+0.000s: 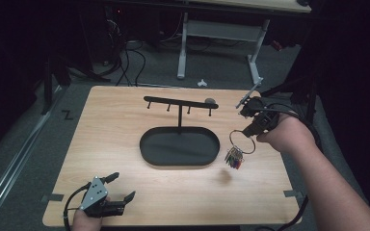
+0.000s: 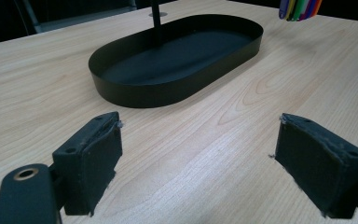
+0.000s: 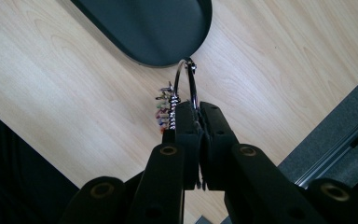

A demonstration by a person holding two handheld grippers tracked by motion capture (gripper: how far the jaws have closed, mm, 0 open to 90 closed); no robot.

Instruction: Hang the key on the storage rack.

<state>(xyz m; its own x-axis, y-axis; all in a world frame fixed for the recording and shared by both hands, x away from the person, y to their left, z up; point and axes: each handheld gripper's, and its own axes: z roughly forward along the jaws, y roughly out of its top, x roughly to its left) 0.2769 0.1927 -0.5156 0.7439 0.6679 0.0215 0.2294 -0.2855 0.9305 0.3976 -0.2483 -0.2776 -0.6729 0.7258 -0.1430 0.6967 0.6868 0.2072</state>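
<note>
1 key ring (image 1: 242, 141), hanging in the air off the right end of the tray (image 1: 147, 153): I am holding it in the right gripper (image 1: 248, 131), jaws pinched shut on the wire loop, coloured tags (image 1: 234, 159) dangling below. 1 hook stand (image 1: 180, 103) is rising from the tray; its bar is running left to right, up and left of the ring. I am resting the left gripper (image 1: 121, 187) near the table's (image 1: 101, 125) front edge, jaws spread wide, holding nothing, well apart from the ring.

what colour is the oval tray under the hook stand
Black, a matte black oval tray on the light wooden table; the left gripper view shows it best.
</note>
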